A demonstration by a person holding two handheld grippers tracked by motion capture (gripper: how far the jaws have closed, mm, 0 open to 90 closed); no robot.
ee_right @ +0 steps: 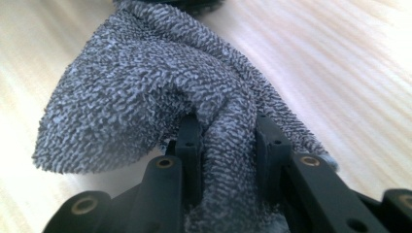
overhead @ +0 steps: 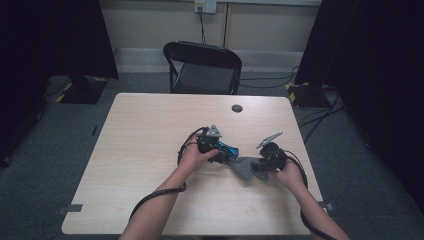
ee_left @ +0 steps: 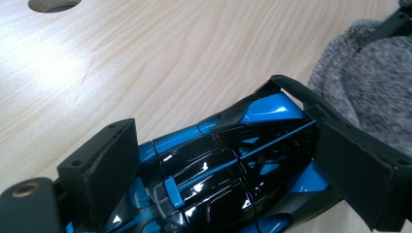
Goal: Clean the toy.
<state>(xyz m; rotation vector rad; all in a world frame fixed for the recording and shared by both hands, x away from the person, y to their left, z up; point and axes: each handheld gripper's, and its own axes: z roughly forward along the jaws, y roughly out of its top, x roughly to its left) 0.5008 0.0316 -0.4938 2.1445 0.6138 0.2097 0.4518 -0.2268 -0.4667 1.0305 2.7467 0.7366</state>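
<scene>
A glossy blue and black toy car (ee_left: 228,160) lies lengthwise between the jaws of my left gripper (ee_left: 228,141), whose pads (ee_left: 104,165) press on its two sides. In the high view that gripper (overhead: 225,150) holds the car (overhead: 230,151) just above the table's middle right. A grey terry cloth (ee_right: 145,82) is bunched in my right gripper (ee_right: 228,131), which is shut on a fold of it. The cloth (overhead: 243,168) hangs between the two grippers, with the right gripper (overhead: 260,164) at its right end. The cloth (ee_left: 359,92) sits against the car's far end.
The wooden table (overhead: 150,150) has a round cable hole (overhead: 237,108) near its far edge. A black folding chair (overhead: 202,67) stands behind the table. Dark curtains and cables flank the room on both sides.
</scene>
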